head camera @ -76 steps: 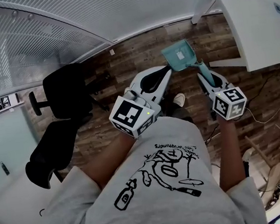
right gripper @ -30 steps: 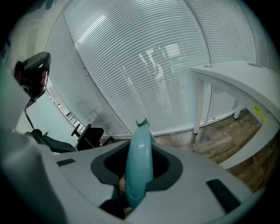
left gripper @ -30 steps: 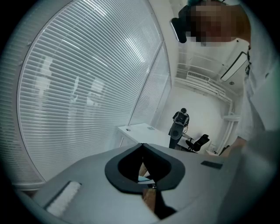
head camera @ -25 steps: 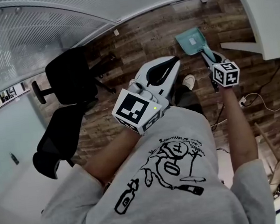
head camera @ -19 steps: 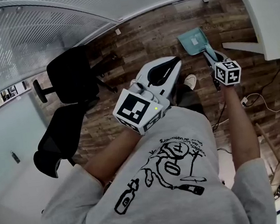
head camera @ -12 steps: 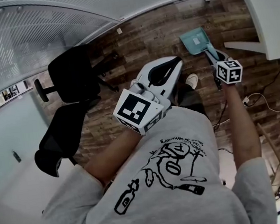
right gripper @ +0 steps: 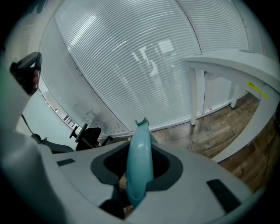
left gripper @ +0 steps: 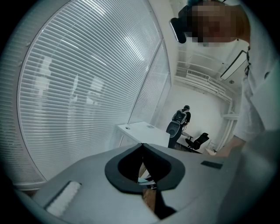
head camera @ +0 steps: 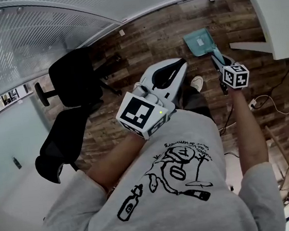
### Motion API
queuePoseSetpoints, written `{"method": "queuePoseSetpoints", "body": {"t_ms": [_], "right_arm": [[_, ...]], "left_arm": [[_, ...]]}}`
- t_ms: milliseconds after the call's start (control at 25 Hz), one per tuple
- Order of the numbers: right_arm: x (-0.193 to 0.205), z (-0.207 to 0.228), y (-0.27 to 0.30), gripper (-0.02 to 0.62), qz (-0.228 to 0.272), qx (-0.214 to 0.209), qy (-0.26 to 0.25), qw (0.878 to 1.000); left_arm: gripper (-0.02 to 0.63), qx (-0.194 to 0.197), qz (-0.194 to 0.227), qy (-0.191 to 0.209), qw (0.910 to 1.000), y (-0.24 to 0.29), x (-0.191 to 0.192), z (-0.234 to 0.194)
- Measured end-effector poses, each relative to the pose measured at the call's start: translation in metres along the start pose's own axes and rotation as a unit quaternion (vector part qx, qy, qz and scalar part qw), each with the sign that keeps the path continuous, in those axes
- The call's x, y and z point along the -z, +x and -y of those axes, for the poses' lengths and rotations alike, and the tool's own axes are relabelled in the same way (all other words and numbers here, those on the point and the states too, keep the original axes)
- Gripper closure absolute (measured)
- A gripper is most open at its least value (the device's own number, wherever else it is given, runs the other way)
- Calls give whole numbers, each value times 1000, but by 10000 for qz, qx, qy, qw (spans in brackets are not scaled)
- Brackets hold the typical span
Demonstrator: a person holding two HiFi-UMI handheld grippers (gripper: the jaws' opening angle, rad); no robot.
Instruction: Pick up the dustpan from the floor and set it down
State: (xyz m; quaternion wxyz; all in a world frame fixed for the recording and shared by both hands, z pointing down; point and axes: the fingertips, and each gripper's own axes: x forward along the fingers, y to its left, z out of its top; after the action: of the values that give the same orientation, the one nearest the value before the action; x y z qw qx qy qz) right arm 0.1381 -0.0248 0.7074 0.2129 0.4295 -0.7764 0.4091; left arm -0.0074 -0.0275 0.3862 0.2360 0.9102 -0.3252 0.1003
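Right gripper (head camera: 217, 62) has lowered dustpan (head camera: 200, 41).

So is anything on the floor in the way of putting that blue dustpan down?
Nothing visible is. The right gripper holds the dustpan by its handle over bare wooden floor; the white table stands to one side, a shoe nearer the person.

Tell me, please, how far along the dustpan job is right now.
Done: the pick-up. The right gripper has its jaws shut on the handle of the pale teal plastic dustpan, which appears to be held above the brown wooden plank floor. In hand: holding it there; the left gripper is shut and empty. Left: setting the dustpan down and letting go.
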Motion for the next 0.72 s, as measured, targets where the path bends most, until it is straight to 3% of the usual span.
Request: {"method": "queuePoseSetpoints", "body": {"t_ms": [720], "right_arm": [[49,0,-15,509,-348,191,311,9987]], "left_arm": [[604,69,45,27,10000,0,-1,9]]}}
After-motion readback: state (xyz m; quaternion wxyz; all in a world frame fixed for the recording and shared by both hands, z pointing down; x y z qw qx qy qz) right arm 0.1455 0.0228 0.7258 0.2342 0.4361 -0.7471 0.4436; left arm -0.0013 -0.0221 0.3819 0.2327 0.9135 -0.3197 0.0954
